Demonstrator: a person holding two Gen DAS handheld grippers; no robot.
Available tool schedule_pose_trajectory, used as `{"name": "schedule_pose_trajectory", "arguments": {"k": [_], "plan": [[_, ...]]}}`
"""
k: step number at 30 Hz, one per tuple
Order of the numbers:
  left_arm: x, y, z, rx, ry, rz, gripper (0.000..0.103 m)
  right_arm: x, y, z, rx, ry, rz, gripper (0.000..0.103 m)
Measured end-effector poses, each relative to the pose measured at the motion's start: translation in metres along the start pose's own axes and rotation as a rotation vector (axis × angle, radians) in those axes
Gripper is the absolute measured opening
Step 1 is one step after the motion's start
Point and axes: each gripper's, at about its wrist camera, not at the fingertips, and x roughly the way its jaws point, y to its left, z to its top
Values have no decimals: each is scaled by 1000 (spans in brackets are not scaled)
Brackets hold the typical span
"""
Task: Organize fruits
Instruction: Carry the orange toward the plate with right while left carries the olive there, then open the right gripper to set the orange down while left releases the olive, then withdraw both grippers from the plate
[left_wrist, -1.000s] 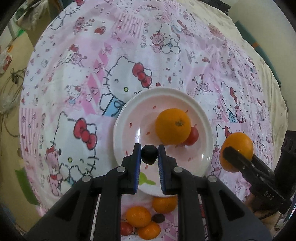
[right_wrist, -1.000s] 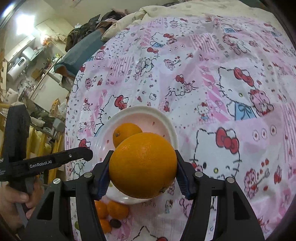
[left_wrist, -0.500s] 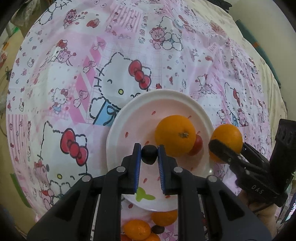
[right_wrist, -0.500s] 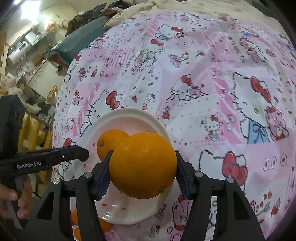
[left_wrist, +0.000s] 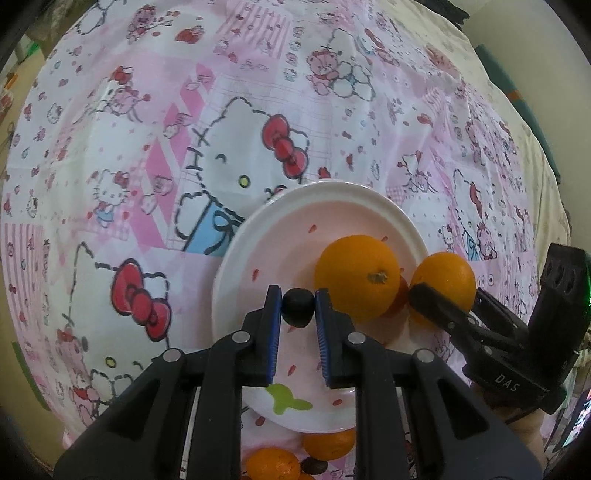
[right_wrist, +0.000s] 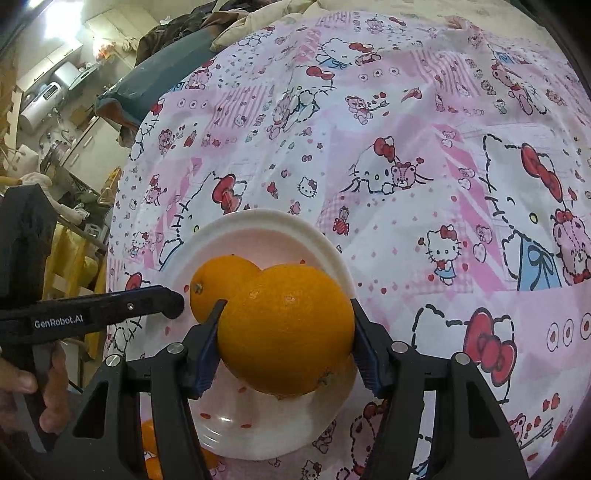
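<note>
Cartoon-print pink tablecloth (left_wrist: 207, 155), bearing a white plate (left_wrist: 258, 236). Left wrist view: left gripper (left_wrist: 297, 306) clamped on a small dark round fruit (left_wrist: 297, 307), held over the plate's near half; a resting orange (left_wrist: 356, 282) lies just to its right. Right wrist view: right gripper (right_wrist: 286, 332) closed on a large glossy orange (right_wrist: 286, 328), held over the plate (right_wrist: 266, 221), beside the resting orange (right_wrist: 221, 284).

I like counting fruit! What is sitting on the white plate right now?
On the round white plate sits one big orange. A small red fruit peeks out behind it, mostly covered. Anything else behind the orange is hidden.
</note>
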Motion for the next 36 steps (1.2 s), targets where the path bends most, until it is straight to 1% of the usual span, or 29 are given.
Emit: {"name": "schedule_pose_trajectory", "arguments": {"k": [4, 6, 7, 8, 10, 11, 12, 14, 16, 17, 21, 25, 30, 36], "plan": [[2, -2, 2, 1, -11, 4, 16, 2, -1, 3, 5, -15, 7, 66], [4, -1, 3, -10, -6, 4, 16, 3, 0, 4, 6, -11, 17, 71], [4, -1, 3, -12, -3, 3, 18, 2, 1, 4, -1, -14, 29, 77], [4, -2, 3, -11, -1, 6, 23, 1, 3, 5, -12, -18, 32, 82], [4, -3, 3, -9, -4, 17, 54, -2, 8, 5, -34, -33, 25, 88], [3, -3, 2, -13, -13, 25, 59, -2, 10, 5, -38, -36, 22, 90], [1, -2, 1, -17, -30, 23, 61, -2, 10, 5, -40, -34, 20, 90], [0, -4, 2, -15, -31, 21, 62, 0, 8, 6, -28, -19, 24, 90], [0, -3, 3, -17, -28, 31, 66, -1, 5, 5, -11, -15, 24, 90], [-1, -2, 3, -22, -33, 37, 67, -2, 3, 5, -4, -17, 25, 90], [-3, 0, 4, -30, -32, 35, 67, -8, 0, 5, 3, -24, 31, 90], [-8, -1, 4, -15, -44, 61, 67, -19, 1, 8, 10, -50, 31, 90], [-21, -5, 2, 30, -83, 98, 67, -37, 4, 8, 7, -87, 26, 90], [-41, -3, -8, 51, -138, 127, 67, -51, 11, 2, 7, -103, 12, 90]]}}
